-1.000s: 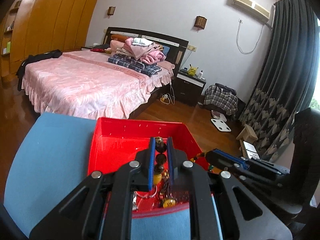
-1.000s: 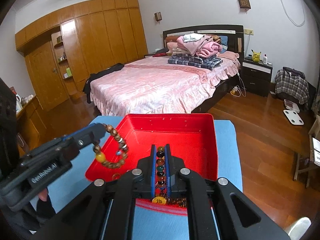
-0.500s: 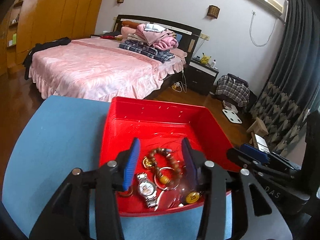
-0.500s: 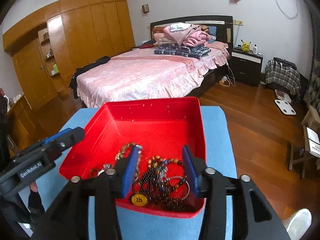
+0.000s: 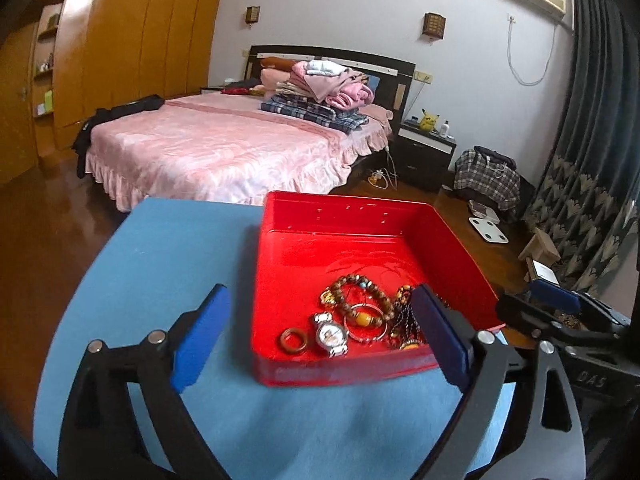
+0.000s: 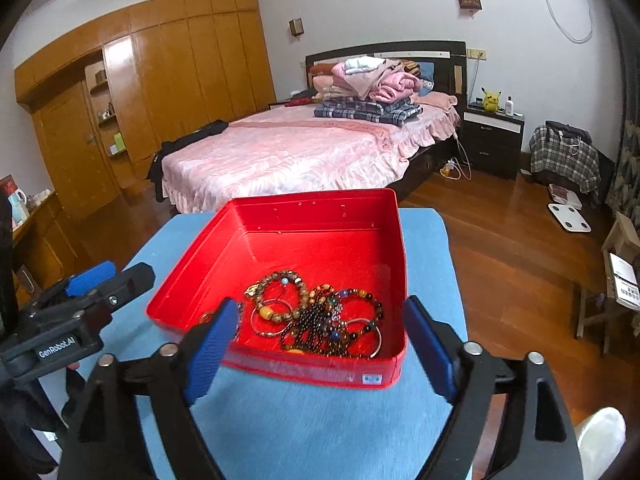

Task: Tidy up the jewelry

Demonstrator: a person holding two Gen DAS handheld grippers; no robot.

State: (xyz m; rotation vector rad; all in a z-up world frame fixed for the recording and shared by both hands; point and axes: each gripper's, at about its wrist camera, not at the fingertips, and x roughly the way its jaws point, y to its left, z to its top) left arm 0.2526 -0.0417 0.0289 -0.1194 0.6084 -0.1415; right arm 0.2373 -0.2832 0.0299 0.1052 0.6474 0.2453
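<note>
In red tray (image 6: 394, 240), tangled bracelets (image 6: 320, 312), strands indistinguishable

We see a red tray (image 5: 344, 216) of glossy, smooth plastic resting on a matt blue cloth table cover (image 5: 160, 248). In the tray, the beaded bracelet (image 5: 362, 294) shows polished wood-like beads; the wristwatch (image 5: 330, 334) has a shiny metal case. The left gripper (image 5: 320, 332) has matt black plastic arms, bright metal pins and blue pads, finely textured on the right gripper (image 6: 318, 344). Beyond, we note a glossy wooden floor (image 6: 500, 248) and a satiny pink bedspread (image 6: 288, 156).
</note>
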